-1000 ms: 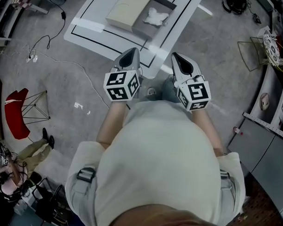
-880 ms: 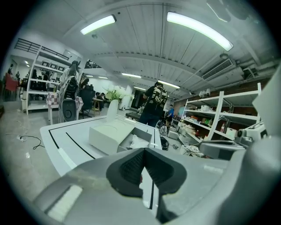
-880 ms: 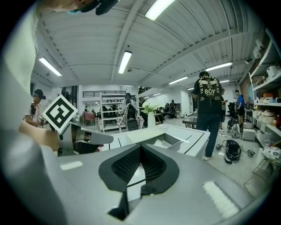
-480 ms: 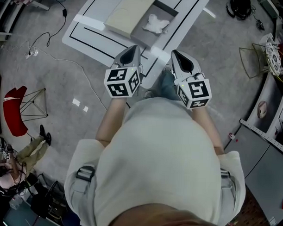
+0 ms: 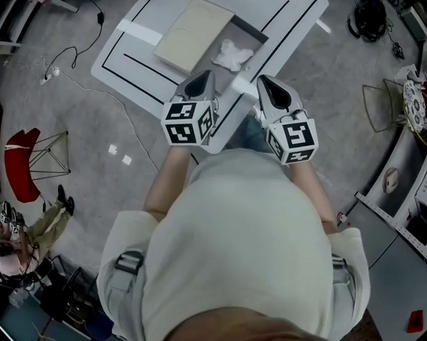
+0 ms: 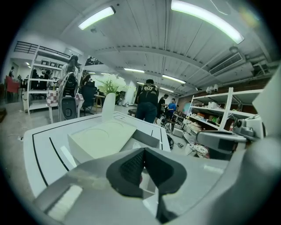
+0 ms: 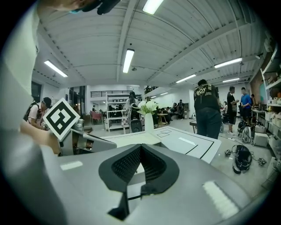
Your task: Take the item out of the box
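On the white table (image 5: 141,52) lies an open grey box (image 5: 236,34) with a crumpled white item (image 5: 231,54) in it. The box's cream lid (image 5: 194,34) lies beside it on the left. My left gripper (image 5: 203,80) is shut and empty, over the table's near edge and short of the box. My right gripper (image 5: 267,86) is held level with it on the right, its jaws together with nothing between them. In the left gripper view the lid (image 6: 99,140) and the box wall (image 6: 145,137) lie just beyond the left gripper (image 6: 143,150). The right gripper (image 7: 140,147) points across the table (image 7: 184,143).
A white vase of flowers (image 7: 148,117) stands at the table's far side. People stand beyond the table (image 6: 147,103). A red chair (image 5: 23,170) and cables (image 5: 78,29) are on the floor at left, with shelving (image 5: 408,208) at right. A seated person (image 5: 29,237) is at lower left.
Both grippers have moved forward together toward the table. Their tips now reach over its near edge, closer to the box. Both jaws have stayed together.
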The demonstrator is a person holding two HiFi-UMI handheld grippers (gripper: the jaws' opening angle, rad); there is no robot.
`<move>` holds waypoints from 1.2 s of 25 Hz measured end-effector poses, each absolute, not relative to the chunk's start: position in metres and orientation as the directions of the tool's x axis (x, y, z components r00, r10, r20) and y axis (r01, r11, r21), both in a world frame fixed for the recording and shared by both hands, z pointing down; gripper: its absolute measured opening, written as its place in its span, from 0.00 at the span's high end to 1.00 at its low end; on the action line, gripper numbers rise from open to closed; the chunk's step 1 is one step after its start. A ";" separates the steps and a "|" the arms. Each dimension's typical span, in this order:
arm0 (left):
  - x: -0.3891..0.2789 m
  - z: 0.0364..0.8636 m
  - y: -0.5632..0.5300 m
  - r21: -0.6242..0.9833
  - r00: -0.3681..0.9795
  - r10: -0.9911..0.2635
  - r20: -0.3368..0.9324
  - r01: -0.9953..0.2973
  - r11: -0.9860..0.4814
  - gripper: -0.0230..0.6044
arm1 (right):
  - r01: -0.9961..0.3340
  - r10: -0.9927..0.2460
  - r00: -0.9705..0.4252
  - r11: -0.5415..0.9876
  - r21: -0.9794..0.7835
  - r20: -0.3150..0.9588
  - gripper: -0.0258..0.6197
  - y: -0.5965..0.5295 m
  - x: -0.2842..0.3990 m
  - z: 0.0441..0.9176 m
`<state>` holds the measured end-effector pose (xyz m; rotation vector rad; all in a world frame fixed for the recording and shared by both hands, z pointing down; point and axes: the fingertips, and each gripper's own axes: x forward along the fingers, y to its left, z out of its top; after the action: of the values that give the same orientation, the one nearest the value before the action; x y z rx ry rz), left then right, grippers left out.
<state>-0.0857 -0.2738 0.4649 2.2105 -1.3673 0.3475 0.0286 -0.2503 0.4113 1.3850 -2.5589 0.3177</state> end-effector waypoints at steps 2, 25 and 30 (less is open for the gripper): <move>-0.082 0.467 -0.284 0.285 0.453 -0.752 0.478 -0.890 -0.355 0.96 | -0.834 -0.786 -0.545 0.544 -0.090 0.292 0.96 -0.261 0.030 0.411; -0.028 0.519 -0.347 0.171 0.434 -0.604 0.668 -0.880 -0.443 0.75 | -0.764 -0.706 -0.637 0.632 -0.132 0.308 0.96 -0.333 0.060 0.427; -0.025 0.537 -0.354 0.146 0.400 -0.571 0.717 -0.887 -0.438 0.73 | -0.763 -0.705 -0.639 0.632 -0.135 0.307 0.96 -0.344 0.075 0.428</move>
<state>-0.0248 -0.3543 0.5370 2.1447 -1.2405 0.8062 0.0749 -0.3443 0.4276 1.2008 -2.6295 0.3733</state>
